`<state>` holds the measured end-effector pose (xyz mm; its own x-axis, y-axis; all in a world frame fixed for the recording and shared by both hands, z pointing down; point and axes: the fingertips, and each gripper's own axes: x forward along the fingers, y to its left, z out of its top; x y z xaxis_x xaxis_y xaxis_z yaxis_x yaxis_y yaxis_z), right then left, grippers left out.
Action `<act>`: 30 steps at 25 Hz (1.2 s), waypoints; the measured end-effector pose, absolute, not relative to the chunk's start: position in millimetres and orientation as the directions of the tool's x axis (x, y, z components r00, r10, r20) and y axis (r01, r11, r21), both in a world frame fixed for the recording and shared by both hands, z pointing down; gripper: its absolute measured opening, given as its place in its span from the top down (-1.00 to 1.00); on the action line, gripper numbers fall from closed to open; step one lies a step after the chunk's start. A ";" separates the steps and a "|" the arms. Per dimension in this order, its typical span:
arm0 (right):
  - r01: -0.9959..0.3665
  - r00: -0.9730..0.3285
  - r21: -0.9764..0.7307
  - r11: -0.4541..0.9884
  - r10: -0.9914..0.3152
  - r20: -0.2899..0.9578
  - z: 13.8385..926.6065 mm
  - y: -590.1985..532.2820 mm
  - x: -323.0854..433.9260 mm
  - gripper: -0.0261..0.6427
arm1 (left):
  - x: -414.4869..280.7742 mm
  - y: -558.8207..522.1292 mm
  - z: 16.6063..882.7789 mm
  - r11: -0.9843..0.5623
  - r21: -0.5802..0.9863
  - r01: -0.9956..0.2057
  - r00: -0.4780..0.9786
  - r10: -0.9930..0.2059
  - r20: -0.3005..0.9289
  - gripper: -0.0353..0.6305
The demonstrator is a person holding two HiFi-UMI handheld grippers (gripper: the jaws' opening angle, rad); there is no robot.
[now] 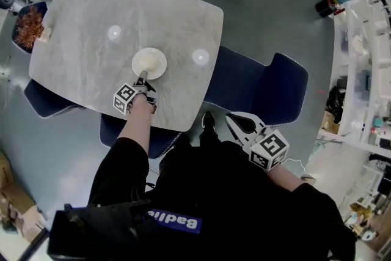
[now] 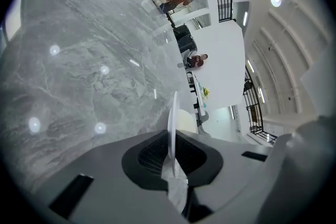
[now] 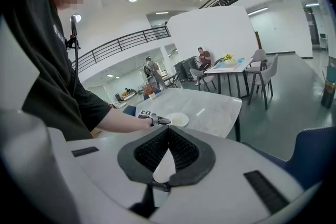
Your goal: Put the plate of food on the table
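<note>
Plate (image 1: 149, 63) pinched at near rim by left tool (image 1: 142, 77), level just ahead over desk (image 1: 91, 21) for setting down; right tool (image 1: 232, 120) closed, empty, parked clear behind.

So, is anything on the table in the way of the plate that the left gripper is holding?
Nothing visible. The left gripper grips the plate by its near rim at the middle of the table, with bare marble all round. A dried plant sits at the far left corner, well apart.
</note>
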<state>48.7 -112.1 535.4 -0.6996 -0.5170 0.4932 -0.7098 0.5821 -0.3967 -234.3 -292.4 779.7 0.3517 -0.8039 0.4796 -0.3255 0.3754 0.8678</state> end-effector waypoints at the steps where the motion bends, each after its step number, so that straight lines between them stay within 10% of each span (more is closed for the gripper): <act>1: -0.713 -0.697 -0.397 0.578 -0.520 0.494 535.1 -112.5 49.9 0.89 | -234.4 -291.9 781.2 0.383 0.862 -0.332 0.352 -0.798 0.490 0.82; 30: -0.756 -0.648 -0.357 0.549 -0.551 0.526 536.9 -127.4 64.8 0.89 | -246.6 -276.1 795.6 0.287 0.515 -0.807 0.318 -0.525 0.790 0.57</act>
